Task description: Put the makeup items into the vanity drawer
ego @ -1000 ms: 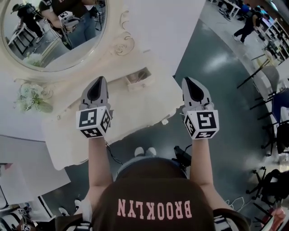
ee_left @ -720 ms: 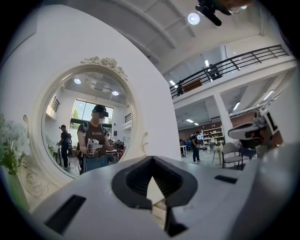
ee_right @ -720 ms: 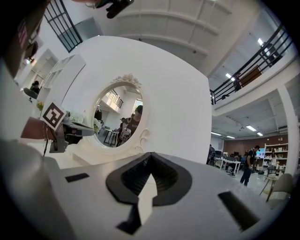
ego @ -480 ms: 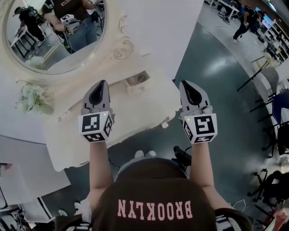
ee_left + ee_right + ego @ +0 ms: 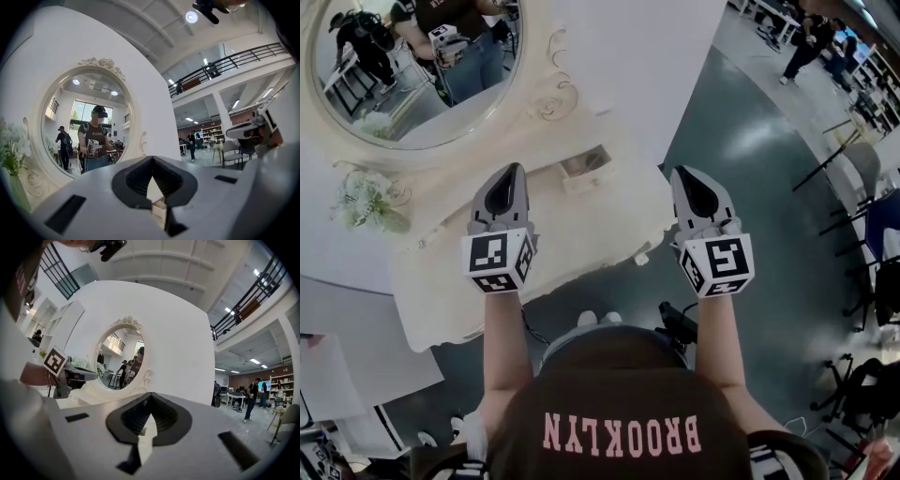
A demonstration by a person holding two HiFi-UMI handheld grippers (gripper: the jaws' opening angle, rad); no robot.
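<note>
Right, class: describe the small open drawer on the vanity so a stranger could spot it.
Find the cream vanity with its big oval mirror. Just below the mirror's lower right edge sits a small drawer. It is the only open, box-shaped recess there; the flowers stand on the mirror's other side.

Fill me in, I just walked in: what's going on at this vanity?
A person stands facing a white vanity with an oval mirror, holding the left gripper and the right gripper level, out towards it. Both grippers have their jaws together and hold nothing. No makeup item can be made out, so the putting-away has not visibly begun.
</note>
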